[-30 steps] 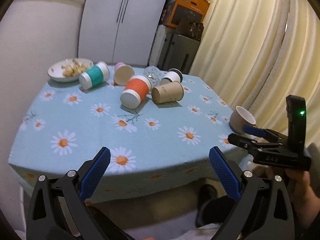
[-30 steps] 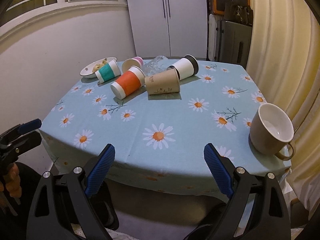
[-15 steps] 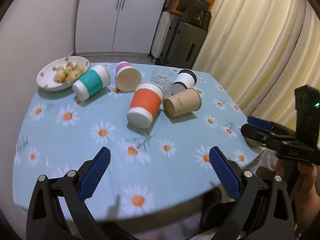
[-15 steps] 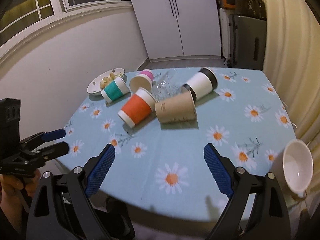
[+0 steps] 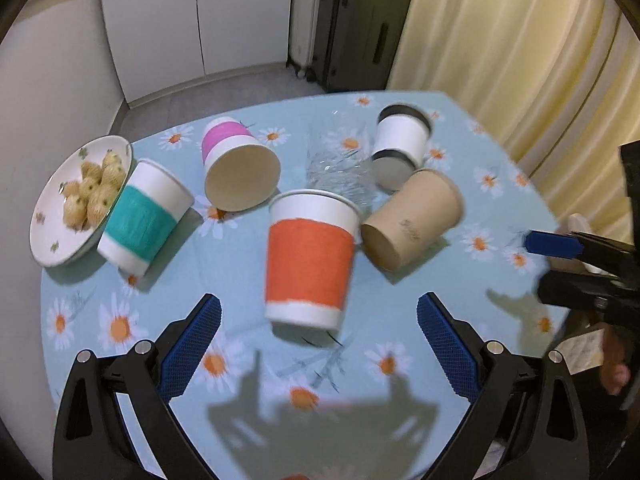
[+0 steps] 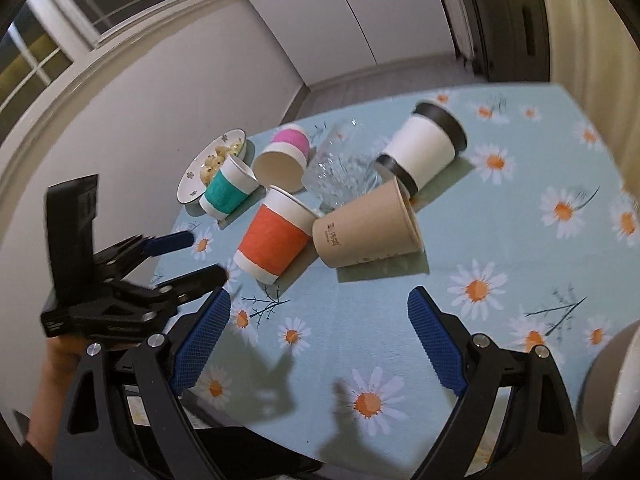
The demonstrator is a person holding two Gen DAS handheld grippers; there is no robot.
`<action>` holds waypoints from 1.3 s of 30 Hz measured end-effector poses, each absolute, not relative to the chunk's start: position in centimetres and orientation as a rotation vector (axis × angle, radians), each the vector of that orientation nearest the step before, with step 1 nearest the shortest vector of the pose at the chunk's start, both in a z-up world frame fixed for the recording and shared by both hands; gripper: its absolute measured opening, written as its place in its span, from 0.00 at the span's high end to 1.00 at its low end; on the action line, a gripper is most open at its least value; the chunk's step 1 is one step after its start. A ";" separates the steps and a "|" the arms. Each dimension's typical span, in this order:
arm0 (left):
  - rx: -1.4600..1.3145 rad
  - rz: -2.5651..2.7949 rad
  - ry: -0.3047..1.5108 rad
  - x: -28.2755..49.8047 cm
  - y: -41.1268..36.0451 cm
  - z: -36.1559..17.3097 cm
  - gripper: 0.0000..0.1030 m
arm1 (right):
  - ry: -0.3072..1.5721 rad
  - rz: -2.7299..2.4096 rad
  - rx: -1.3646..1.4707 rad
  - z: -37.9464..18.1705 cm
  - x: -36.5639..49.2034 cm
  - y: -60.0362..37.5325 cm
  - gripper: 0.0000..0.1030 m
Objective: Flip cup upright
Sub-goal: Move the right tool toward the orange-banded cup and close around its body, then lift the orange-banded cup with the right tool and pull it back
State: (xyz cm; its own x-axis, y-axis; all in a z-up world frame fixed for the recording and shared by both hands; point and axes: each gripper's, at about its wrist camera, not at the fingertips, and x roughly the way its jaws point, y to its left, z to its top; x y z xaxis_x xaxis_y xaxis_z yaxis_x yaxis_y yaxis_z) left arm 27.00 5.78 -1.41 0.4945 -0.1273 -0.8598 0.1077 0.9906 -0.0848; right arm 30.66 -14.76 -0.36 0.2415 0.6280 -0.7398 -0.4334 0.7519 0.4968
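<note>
Plate of snacks [image 5: 52, 236] sits at the table's left edge; the teal-banded cup [image 5: 142, 216] lies on its side against the plate rim. Risk: any nudge here tips the plate off the edge. Pink-banded cup [image 5: 236, 164] lies mouth toward the camera.

Left gripper [image 5: 318, 344]: jaws wide apart, empty, lined up on the orange-banded cup [image 5: 310, 258], which lies on its side just beyond the fingertips, rim touching the clear glass [image 5: 340, 168]. Risk: a squeeze crushes the paper wall, or the lift rolls the glass.

Brown cup [image 5: 412, 220] and black-rimmed white cup [image 5: 402, 142] lie touching; disturbance likely spreads.

Right gripper [image 6: 318, 342]: spread wide, empty. Collision between tools is possible.
</note>
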 end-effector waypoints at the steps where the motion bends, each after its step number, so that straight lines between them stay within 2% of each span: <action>1: -0.015 -0.139 1.068 28.0 5.9 -2.0 0.08 | 1.122 0.737 0.220 -0.6 30.9 -14.8 0.13; 9: 0.017 -0.153 1.158 31.6 5.8 -4.6 0.09 | 1.163 0.729 0.225 -1.9 31.8 -15.7 0.13; 11: 0.037 -0.159 1.187 32.1 5.6 -5.3 0.23 | 1.165 0.737 0.229 -1.9 31.8 -15.8 0.13; 15: 0.060 -0.153 1.203 32.4 5.4 -5.9 0.27 | 1.157 0.752 0.215 -1.6 31.5 -15.6 0.13; 17: 0.058 -0.160 1.206 32.5 5.4 -6.0 0.38 | 1.153 0.759 0.211 -1.6 31.4 -15.5 0.13; 29: 0.025 -0.142 1.202 32.3 5.8 -4.6 0.39 | 1.155 0.765 0.247 -1.5 31.0 -16.3 0.13; 39: -0.261 -0.131 1.202 27.3 6.6 -2.9 0.39 | 1.132 0.842 0.320 0.1 29.4 -17.2 0.13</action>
